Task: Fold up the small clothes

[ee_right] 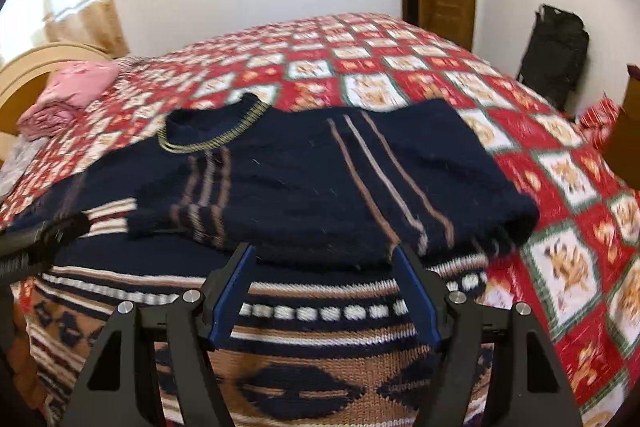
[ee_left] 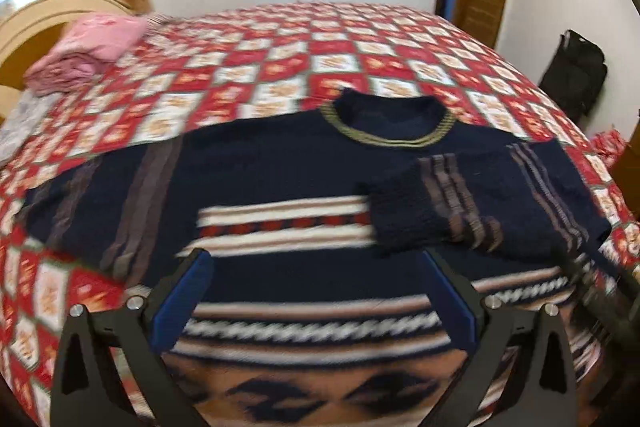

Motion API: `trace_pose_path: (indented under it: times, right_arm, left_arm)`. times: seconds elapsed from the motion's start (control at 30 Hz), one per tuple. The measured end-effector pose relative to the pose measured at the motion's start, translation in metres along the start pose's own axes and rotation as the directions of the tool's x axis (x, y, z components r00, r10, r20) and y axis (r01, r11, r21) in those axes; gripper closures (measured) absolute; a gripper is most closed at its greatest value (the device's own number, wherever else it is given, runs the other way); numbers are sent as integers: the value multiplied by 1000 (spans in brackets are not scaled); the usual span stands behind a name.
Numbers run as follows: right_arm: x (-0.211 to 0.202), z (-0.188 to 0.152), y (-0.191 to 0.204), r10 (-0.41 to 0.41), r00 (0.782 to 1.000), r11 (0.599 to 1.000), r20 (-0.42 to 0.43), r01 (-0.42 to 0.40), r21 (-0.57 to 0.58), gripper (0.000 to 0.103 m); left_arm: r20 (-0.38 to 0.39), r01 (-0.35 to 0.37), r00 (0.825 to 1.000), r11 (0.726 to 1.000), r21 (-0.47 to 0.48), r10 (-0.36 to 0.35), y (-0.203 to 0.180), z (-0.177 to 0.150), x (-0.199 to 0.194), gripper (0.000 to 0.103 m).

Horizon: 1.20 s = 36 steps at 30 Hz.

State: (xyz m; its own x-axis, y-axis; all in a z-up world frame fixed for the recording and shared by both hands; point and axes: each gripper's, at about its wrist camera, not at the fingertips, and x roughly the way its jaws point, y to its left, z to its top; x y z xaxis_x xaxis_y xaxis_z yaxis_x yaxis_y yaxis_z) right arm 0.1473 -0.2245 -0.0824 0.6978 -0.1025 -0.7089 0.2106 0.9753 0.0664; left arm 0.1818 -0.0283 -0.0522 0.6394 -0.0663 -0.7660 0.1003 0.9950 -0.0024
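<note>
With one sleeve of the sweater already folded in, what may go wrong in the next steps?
1. The folded sleeve lies loose on the navy sweater; pulling the body may slide it open.
2. The other sleeve is still spread out, so the fold may end uneven.
3. Both the left gripper and the right gripper are open with nothing between their fingers, and the knit is thick; a shallow pinch may slip.

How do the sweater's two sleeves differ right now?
The right sleeve is folded inward, lying across the sweater's chest with its cuff near the middle. The left sleeve lies stretched outward on the bedspread, not yet folded. Both are navy with pale stripes, and neither is held by a claw.
</note>
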Motion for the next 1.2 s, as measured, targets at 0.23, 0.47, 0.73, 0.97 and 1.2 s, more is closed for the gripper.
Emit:
trace_pose_path:
  times: [0.23, 0.47, 0.73, 0.97, 1.2]
  right_arm:
    - [20, -17, -3, -4, 998, 1000, -62, 4, -1, 28]
    - [21, -23, 4, 2, 1000, 999, -31, -3, -38, 18]
    - [18, -25, 5, 1, 1000, 999, -8, -1, -47, 17]
    - [4, -28, -4, 22, 1000, 1000, 1, -22, 10, 17]
    - [0, -29, -16, 41, 999, 997, 4, -41, 61, 17]
  left_arm:
    - [-92, -54, 994, 996, 76, 61, -44, 9, 53, 0]
    - [-94, -49, 994, 997, 62, 54, -47, -2, 63, 0]
    - [-62, 96, 993, 995, -19, -97, -43, 10, 64, 23]
    - [-74, 332, 938, 939, -96, -339, -44, 17, 61, 84]
    - [-25, 399, 910, 893, -207, -413, -15, 6, 45, 24]
